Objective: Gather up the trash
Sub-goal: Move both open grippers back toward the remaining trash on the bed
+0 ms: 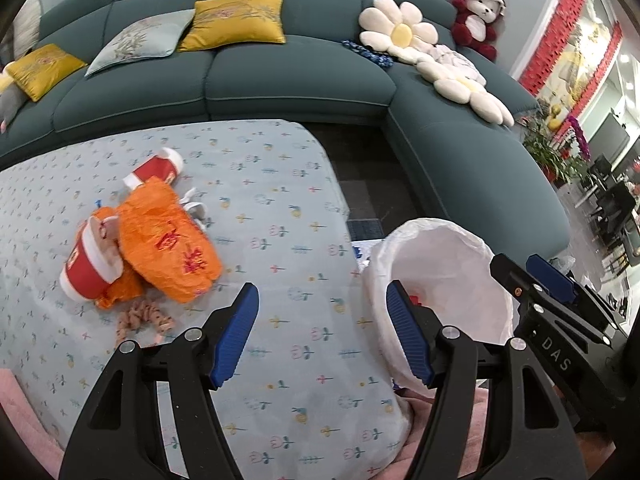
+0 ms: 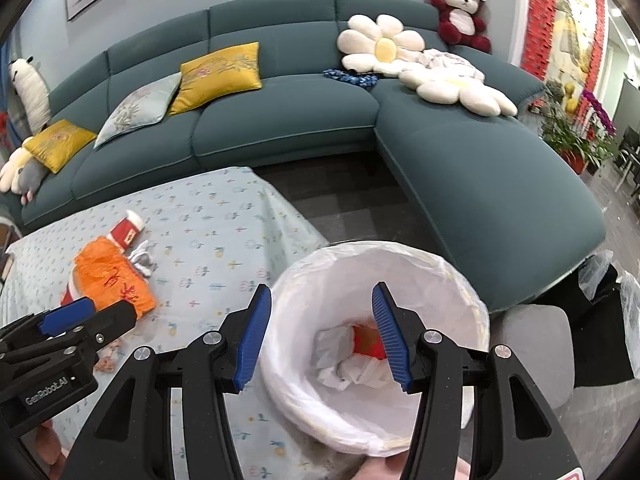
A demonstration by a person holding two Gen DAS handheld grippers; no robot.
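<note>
The trash I want next is a little heap on the table [image 1: 280,240], in the left middle of the left view: an orange bag [image 1: 168,236], a red cup [image 1: 90,264] lying on its side against the bag's left, and a second red cup [image 1: 156,168] lying behind the bag, up and left. There is a small white scrap [image 1: 194,208] by the bag and a pink twisty bit [image 1: 140,318] just under it. The heap sits up and to the left of my left gripper [image 1: 320,334], whose jaws are wide with nothing between them. The bag's long side runs from upper left to lower right in that view, so I think I would have to come at it across that line. My right gripper [image 2: 320,336] hangs over the bin [image 2: 460,280], in the lower middle of the right view. Its jaws are part way apart and hold nothing. Down in the bin I can see white paper [image 2: 340,364] and something red [image 2: 368,342]. The bin stands just off the table's right edge, so it is on the far side of the heap from me. My left gripper is the nearer one to the heap, so I think it should do the next grab. Behind it all is a big blue sofa [image 1: 280,80].
</note>
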